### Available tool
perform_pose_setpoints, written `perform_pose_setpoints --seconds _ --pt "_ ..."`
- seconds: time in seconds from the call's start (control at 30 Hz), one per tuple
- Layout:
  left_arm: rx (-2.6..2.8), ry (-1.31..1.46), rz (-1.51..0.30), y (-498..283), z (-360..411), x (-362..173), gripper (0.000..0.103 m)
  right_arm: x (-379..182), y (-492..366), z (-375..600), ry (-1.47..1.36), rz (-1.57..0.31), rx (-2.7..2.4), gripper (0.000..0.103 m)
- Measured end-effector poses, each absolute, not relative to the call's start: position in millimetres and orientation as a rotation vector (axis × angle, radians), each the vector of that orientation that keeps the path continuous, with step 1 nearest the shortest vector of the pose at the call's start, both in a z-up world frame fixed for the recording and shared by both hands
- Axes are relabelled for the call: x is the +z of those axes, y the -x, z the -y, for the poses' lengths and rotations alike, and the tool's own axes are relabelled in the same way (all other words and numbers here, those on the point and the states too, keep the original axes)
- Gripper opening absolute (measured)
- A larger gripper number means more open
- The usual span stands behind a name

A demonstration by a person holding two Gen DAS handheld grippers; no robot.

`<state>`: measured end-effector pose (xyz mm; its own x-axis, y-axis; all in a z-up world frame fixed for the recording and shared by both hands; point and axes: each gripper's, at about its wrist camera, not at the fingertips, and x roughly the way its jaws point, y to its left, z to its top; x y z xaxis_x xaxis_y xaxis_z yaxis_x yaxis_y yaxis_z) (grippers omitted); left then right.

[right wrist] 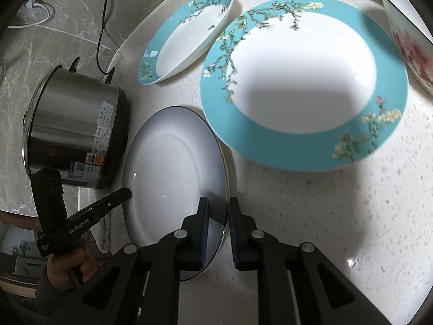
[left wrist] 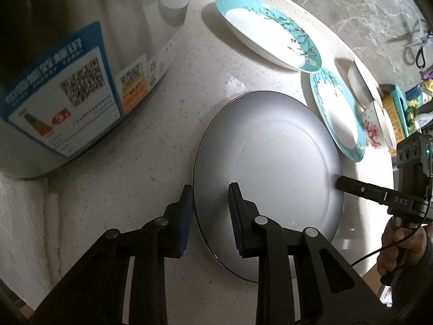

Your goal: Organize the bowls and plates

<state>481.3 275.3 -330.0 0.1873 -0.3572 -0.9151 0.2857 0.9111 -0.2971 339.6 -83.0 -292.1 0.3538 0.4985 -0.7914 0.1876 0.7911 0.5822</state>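
A plain white plate (left wrist: pixel 270 162) (right wrist: pixel 167 162) with a thin dark rim lies flat on the speckled counter. My left gripper (left wrist: pixel 209 187) straddles its left rim, one pad just outside the edge and the other over the plate, with a strip of plate showing between them. My right gripper (right wrist: pixel 218 200) is shut on the opposite rim, one pad on top and one outside. Each gripper shows in the other's view, the right gripper (left wrist: pixel 338 181) and the left gripper (right wrist: pixel 125 191), both at the plate's edge. Two teal-rimmed floral plates (right wrist: pixel 303 81) (right wrist: pixel 189 32) lie beyond.
A steel pot (left wrist: pixel 67 54) (right wrist: pixel 78 124) with labels stands close beside the white plate, its black cable (right wrist: pixel 101 27) trailing behind. A white bowl (left wrist: pixel 362 81) and a pink-flowered bowl (left wrist: pixel 373 124) (right wrist: pixel 408 43) sit past the teal plates. A hand (left wrist: pixel 397 246) holds the right gripper.
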Motion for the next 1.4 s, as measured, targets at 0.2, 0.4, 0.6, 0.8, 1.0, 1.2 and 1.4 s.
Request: perform_pose_setpoints --seconds 0.2,0.4,0.6,0.8,1.0,1.2,1.4 --pt "-0.473 0.036 -1.303 -461.0 -273.4 -324.7 0.023 -286.8 -322.6 82.8 -0.652 -1.216 0.203 0.016" --pt "-0.525 0.0 -1.286 -439.5 -258.4 -308.7 0.023 -270.9 -299.6 92.0 -0.651 -1.191 0.163 0.016" --pt "-0.628 -0.053 -1.278 -409.8 -225.7 -289.5 0.023 -249.2 -261.8 112.9 -0.662 -1.164 0.091 0.017" --pt "-0.69 -0.083 -1.301 -375.2 -182.5 -290.0 0.023 -245.1 -222.4 146.8 -0.675 -1.159 0.03 0.017" --pt "-0.689 -0.097 -1.323 -348.1 -134.1 -298.1 0.022 -257.1 -201.6 195.7 -0.686 -1.175 0.034 0.018" --pt "-0.682 -0.105 -1.357 -326.5 -84.9 -315.2 0.023 -268.2 -188.8 237.1 -0.67 -1.197 0.043 0.018" --pt "-0.669 -0.108 -1.374 -313.9 -50.4 -329.3 0.022 -279.0 -180.1 265.5 -0.667 -1.214 0.057 0.018"
